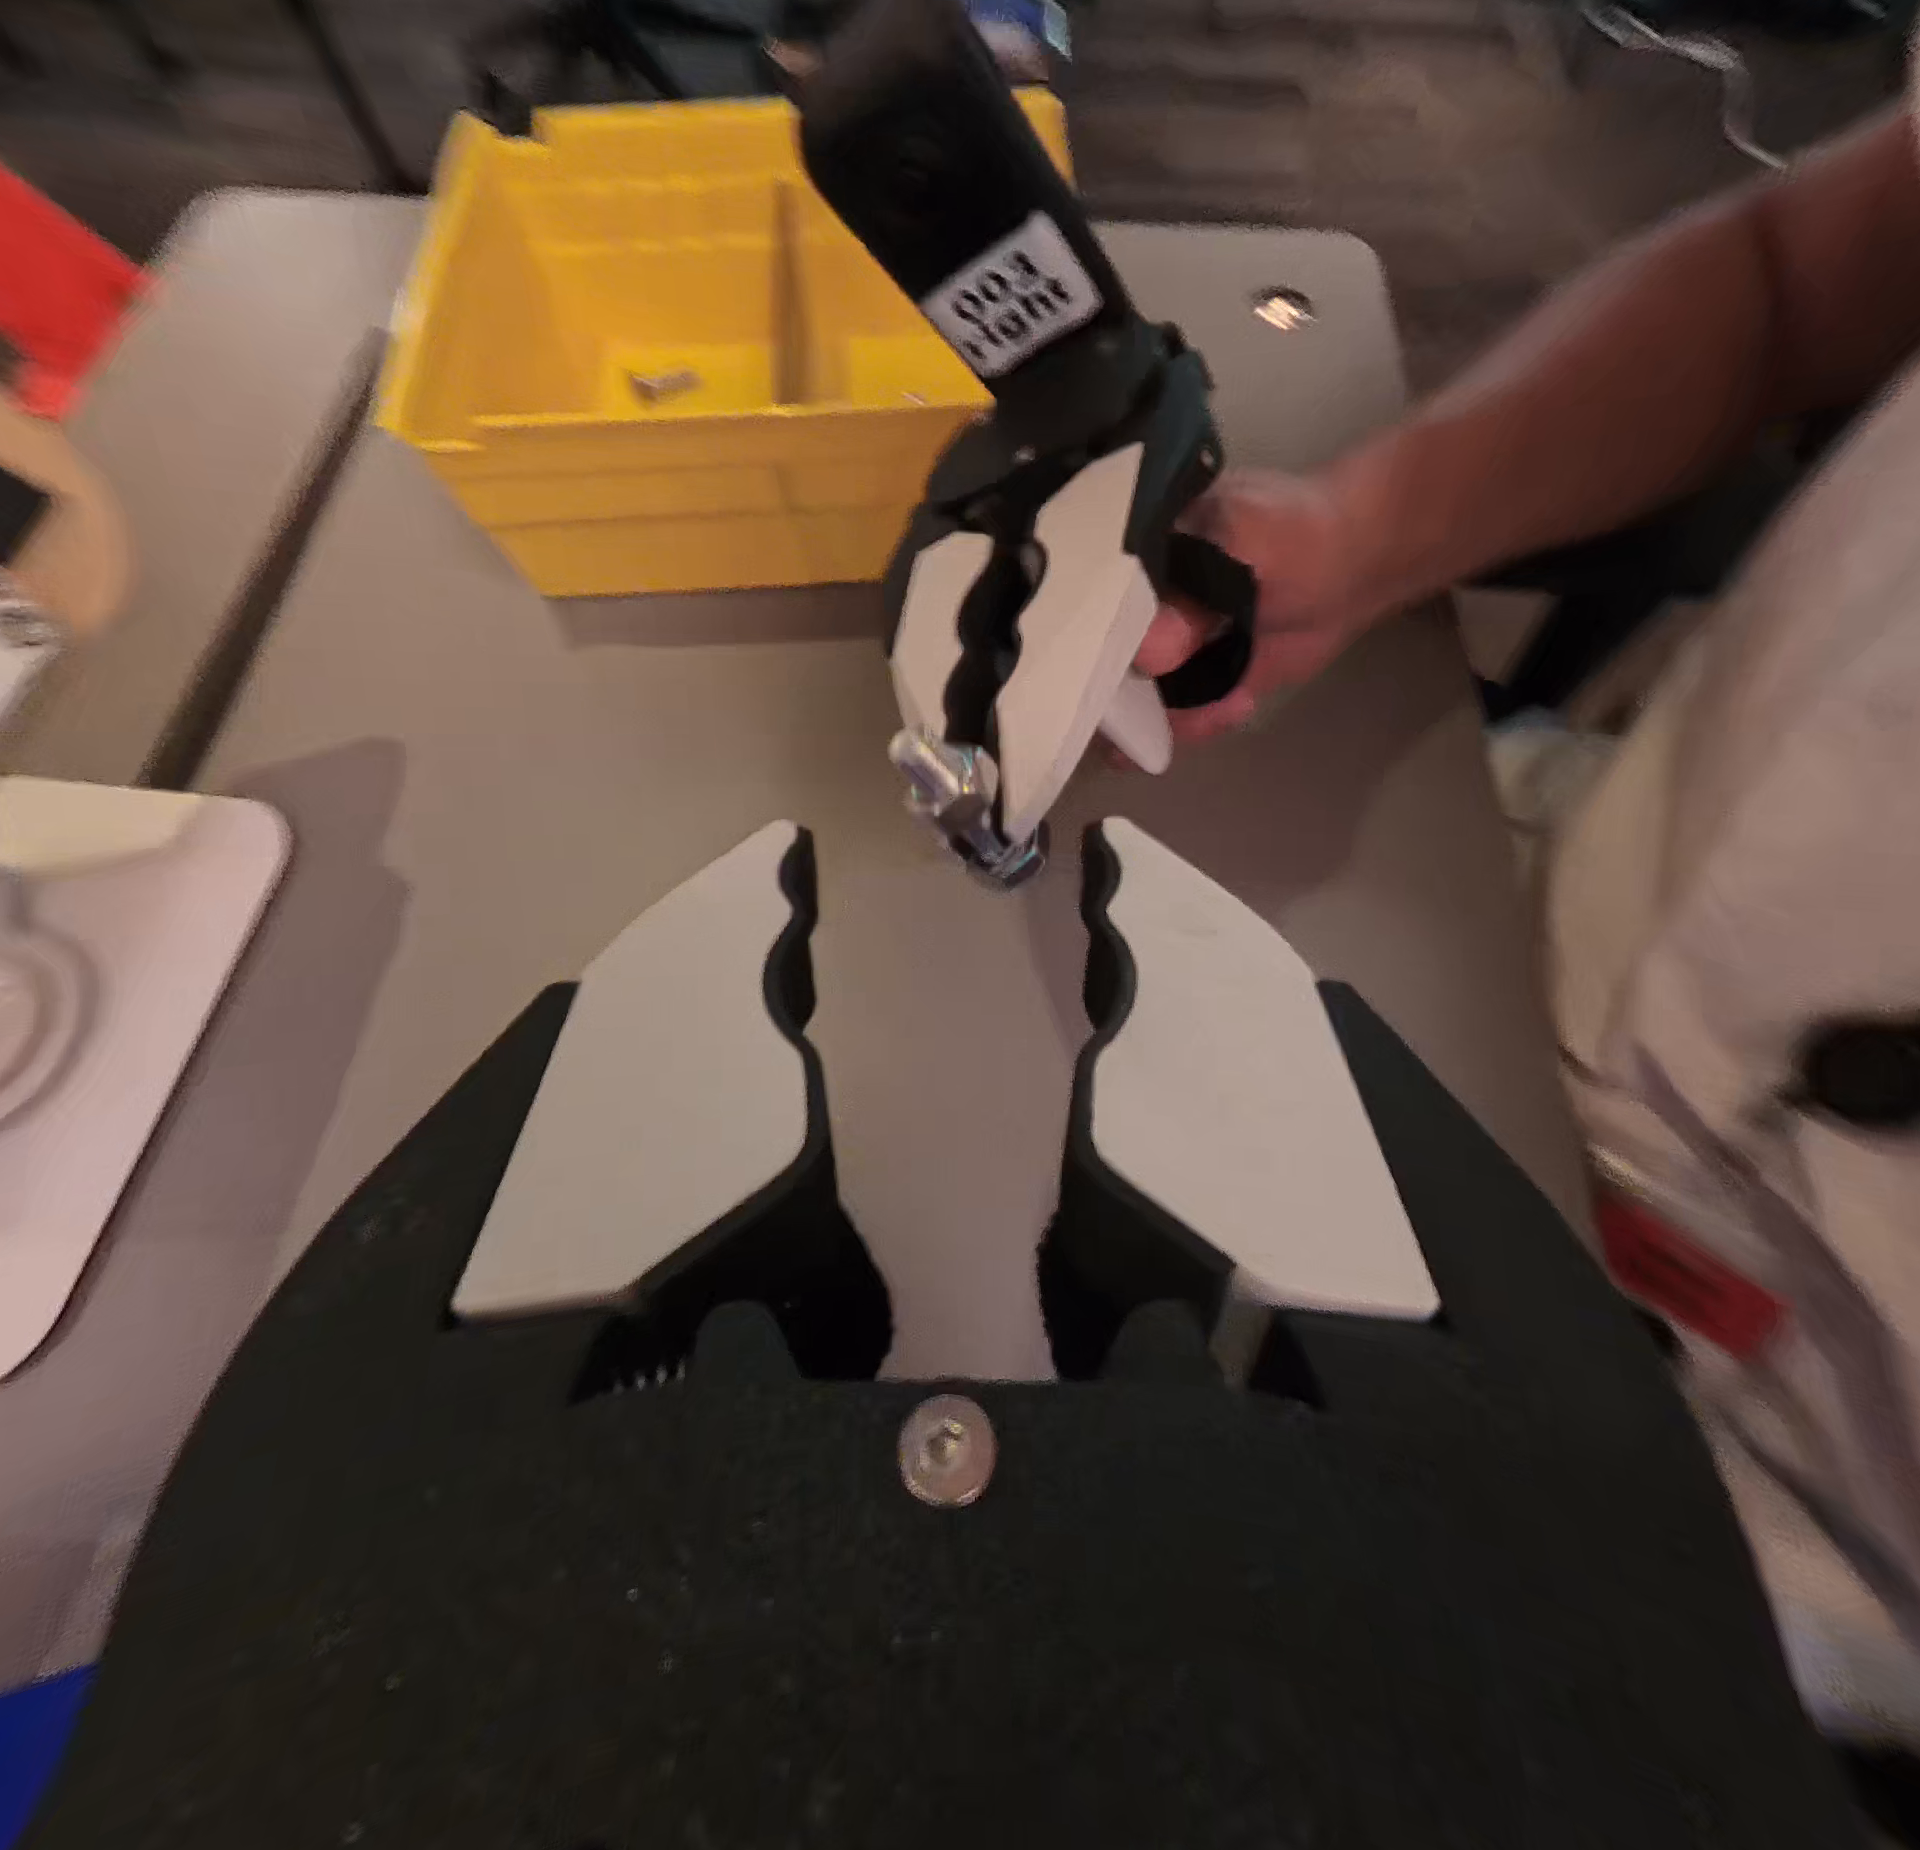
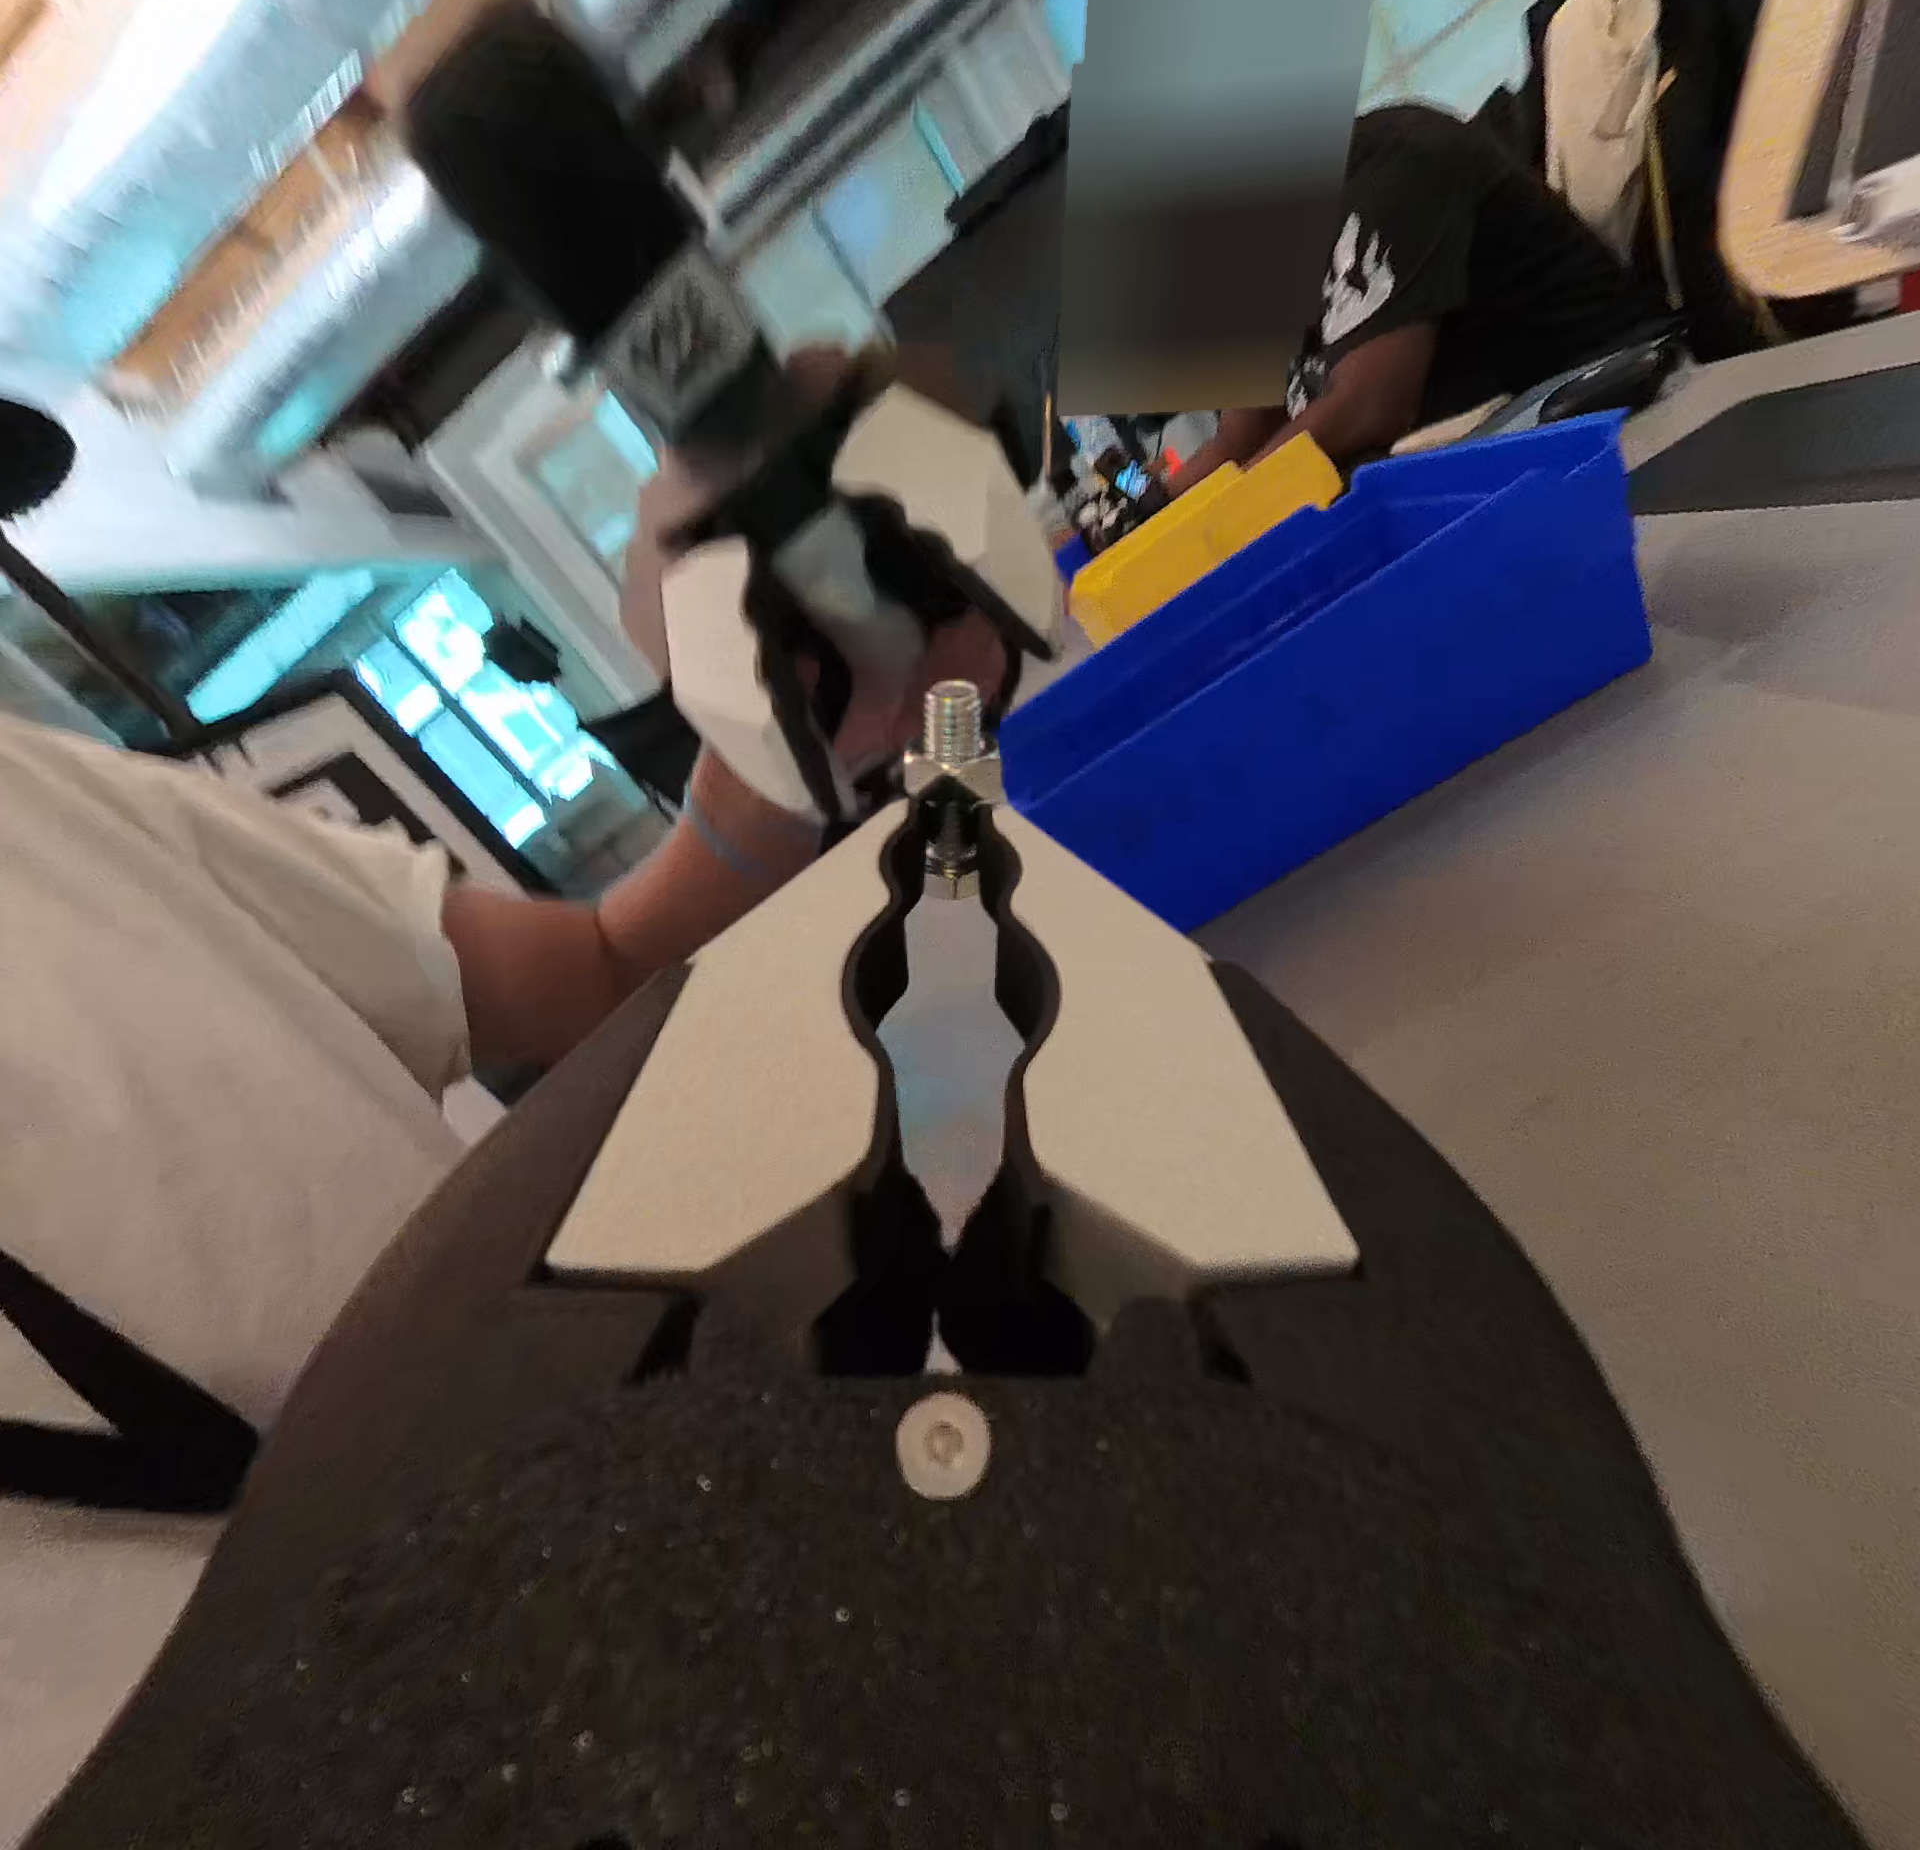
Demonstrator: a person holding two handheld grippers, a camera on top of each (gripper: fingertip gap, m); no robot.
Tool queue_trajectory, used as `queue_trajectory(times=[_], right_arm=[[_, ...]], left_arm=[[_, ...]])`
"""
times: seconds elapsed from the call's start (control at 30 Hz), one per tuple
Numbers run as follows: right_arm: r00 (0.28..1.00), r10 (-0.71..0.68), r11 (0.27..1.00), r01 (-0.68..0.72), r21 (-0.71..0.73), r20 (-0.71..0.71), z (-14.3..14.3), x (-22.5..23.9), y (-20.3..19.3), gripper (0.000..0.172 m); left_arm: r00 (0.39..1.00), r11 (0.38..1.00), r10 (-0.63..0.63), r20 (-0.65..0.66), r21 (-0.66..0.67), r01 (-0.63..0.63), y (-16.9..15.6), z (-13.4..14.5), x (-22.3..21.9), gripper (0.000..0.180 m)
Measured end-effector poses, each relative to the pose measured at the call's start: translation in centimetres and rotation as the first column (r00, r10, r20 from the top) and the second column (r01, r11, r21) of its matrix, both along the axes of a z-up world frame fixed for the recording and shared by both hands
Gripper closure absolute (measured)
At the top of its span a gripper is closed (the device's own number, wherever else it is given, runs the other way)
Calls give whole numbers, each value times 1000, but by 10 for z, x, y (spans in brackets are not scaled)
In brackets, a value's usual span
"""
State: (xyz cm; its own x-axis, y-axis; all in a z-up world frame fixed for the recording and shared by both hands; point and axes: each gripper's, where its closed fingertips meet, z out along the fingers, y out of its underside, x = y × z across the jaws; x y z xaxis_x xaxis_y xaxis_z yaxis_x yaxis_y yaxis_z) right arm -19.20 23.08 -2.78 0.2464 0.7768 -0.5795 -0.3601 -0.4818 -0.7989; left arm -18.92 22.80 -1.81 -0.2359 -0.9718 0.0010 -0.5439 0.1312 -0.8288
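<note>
1. Here, in the left wrist view, the left gripper (image 1: 945, 855) stands wide apart over the beige table (image 1: 623, 740), nothing between its pads. Just ahead of its tips, the right gripper (image 1: 992, 813) points down, clamped on a silver bolt (image 1: 961, 798) with a nut threaded on it. A hand (image 1: 1257, 595) works the right gripper's handle. A yellow bin (image 1: 665, 470) sits behind, one small metal part (image 1: 660, 384) in its left compartment.

2. Meanwhile, in the right wrist view, the right gripper (image 2: 948, 813) is nearly closed, its tips pinching the bolt (image 2: 954, 730) just under the nut (image 2: 951, 766); the threaded end pokes out beyond the tips, the head sits inside the jaws. The left gripper (image 2: 862, 657) hangs open, blurred, just beyond the bolt. A blue bin (image 2: 1351, 688) lies to the right on the table, a second yellow bin (image 2: 1195, 533) behind it.

3. Risk, as a judgement: the hold is only at the very tips on a thin threaded shank, so the bolt could pivot or slip out and drop onto the table. The left gripper is close; a nudge from it could knock the bolt askew.
</note>
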Motion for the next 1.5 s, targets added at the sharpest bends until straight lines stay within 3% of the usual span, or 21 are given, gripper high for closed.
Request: queue_trajectory(times=[0.1, 0.23, 0.33, 0.5, 0.77, 1.1, 1.23, 1.3, 1.4, 1.5], right_arm=[[989, -78, 994, 68, -81, -124, 2, 12, 9, 163], [961, -126, 979, 80, -188, -247, -1, 8, 9, 163], [915, -104, 961, -8, -276, -389, -1, -2, 1, 162], [789, -61, 912, -205, -356, -611, 4, -13, -11, 163], [740, -52, 891, -268, -365, -670, 2, -21, -16, 163], [675, -57, 921, -249, -300, -736, 4, -22, -20, 162], [669, -76, 922, -236, -308, -740, 1, -21, -19, 163], [707, -58, 932, -215, -292, -705, 3, -21, -20, 163], [831, 49, 952, -207, -226, -554, 5, -28, -23, 162], [906, 203, 948, -277, -158, -372, 8, -35, -30, 144]], left_arm=[[951, 962, 234, 203, 93, -257, 8, -13, 5, 120], [782, 753, 503, 367, 257, -605, 21, -37, -7, 122], [718, 651, 508, 475, 335, -682, 7, -36, -8, 133], [687, 480, 392, 612, 501, -720, -11, -18, -11, 158], [674, 502, 394, 626, 468, -728, -22, -14, -14, 160], [619, 681, 490, 614, 174, -712, -27, -14, -14, 163], [641, 714, 495, 587, 145, -685, -25, -18, -13, 163], [663, 763, 482, 573, 98, -639, -25, -16, -13, 163], [690, 850, 449, 567, -33, -526, -26, -10, -20, 163], [718, 913, 390, 577, -138, -385, -29, -4, -29, 163]])
